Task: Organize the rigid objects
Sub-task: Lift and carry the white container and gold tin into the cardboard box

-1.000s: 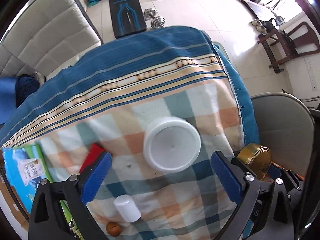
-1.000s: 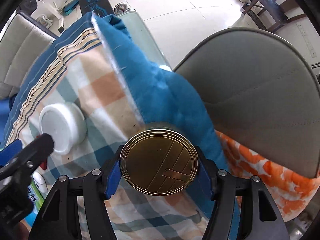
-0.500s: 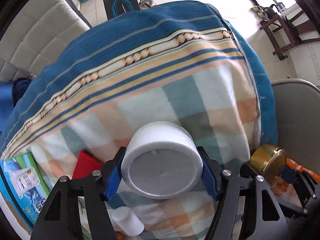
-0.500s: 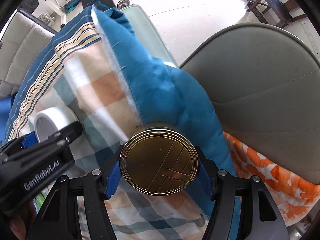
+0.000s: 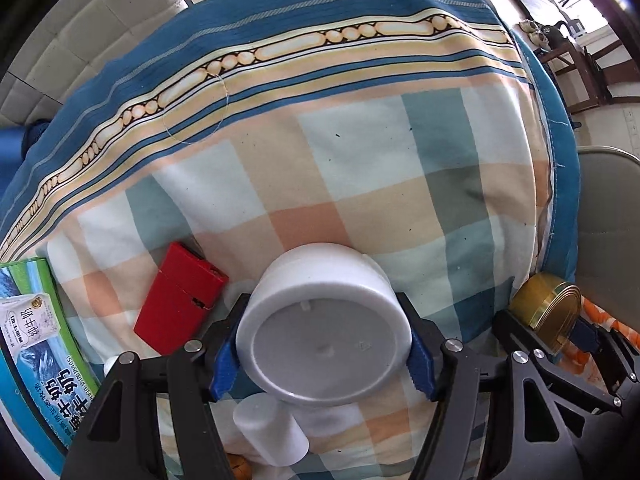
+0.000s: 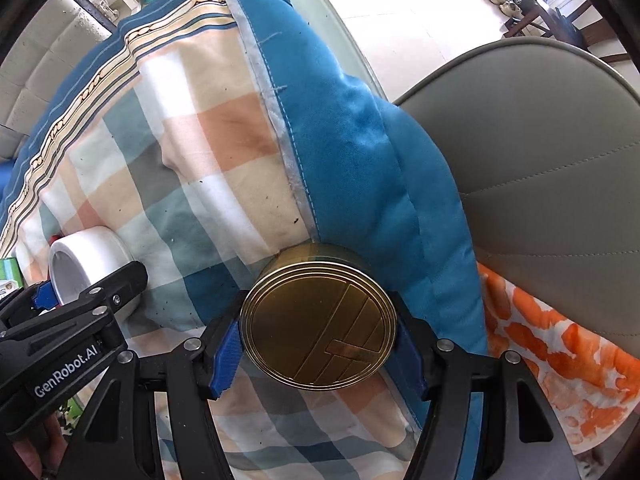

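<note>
Holding one round container apiece, both grippers are seen pointing down over the checked cloth (image 5: pixel 360 168). The left gripper (image 5: pixel 323 350) is clamped on the white tub (image 5: pixel 324 332); the right gripper (image 6: pixel 318 346) is clamped on the gold tin (image 6: pixel 318 316), at the cloth's blue edge beside a grey chair (image 6: pixel 540 168). The step in hand is judged to be carrying or setting down both items; next, a chosen spot must be reached and the pads released level, so nothing tips. Close to the tub lie a red box (image 5: pixel 180 300), a small white cylinder (image 5: pixel 270 428) and a milk carton (image 5: pixel 32 332); these crowd the left side and could be knocked.
</note>
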A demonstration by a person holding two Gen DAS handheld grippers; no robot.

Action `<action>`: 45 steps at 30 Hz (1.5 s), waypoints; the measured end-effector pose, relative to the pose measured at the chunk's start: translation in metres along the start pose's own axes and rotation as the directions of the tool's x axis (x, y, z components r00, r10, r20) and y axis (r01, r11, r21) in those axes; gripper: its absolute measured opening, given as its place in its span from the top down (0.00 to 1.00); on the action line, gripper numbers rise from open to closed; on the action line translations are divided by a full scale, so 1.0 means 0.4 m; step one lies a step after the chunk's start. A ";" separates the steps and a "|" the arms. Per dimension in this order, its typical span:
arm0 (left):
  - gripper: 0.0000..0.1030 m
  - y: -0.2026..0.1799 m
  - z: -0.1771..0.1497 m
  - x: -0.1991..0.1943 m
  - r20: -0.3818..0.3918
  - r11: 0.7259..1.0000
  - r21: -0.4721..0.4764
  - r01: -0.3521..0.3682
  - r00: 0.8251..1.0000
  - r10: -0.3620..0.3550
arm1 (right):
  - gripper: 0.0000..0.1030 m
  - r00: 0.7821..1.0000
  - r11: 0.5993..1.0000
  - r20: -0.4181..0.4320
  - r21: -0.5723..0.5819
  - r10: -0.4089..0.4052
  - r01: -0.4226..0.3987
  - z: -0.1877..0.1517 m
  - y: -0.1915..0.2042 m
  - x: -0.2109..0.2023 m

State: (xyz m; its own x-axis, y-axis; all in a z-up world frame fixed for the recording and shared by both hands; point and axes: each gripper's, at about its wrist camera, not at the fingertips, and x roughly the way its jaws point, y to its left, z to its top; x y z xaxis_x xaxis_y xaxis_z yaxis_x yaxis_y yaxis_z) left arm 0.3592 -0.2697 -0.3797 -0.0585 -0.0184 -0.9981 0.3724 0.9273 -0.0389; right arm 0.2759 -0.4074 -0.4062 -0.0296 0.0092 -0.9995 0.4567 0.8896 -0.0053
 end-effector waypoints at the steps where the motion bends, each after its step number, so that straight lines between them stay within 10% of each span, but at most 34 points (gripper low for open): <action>1: 0.36 0.001 -0.006 -0.007 0.005 1.000 -0.001 0.001 1.000 -0.001 | 0.35 1.000 1.000 0.003 -0.005 -0.001 0.001 -0.011 0.001 -0.002; 20: 0.36 0.242 -0.275 -0.305 0.195 0.994 -0.070 0.088 0.978 -0.073 | 0.35 0.990 0.989 0.100 -0.124 0.095 -0.082 -0.173 0.180 -0.275; 45: 0.36 0.872 -0.560 -0.408 0.246 0.934 -0.356 0.015 0.966 0.078 | 0.35 0.978 0.885 0.076 -0.445 0.193 -0.140 -0.446 0.948 -0.341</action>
State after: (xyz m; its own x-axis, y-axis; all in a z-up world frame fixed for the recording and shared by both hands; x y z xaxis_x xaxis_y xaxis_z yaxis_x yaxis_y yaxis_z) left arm 0.2913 0.1407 -0.2198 0.2004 -0.0374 -0.9790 0.0170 0.9993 -0.0347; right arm 0.2946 0.0103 -0.2663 0.1264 0.1457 -0.9812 0.0124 0.9888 0.1484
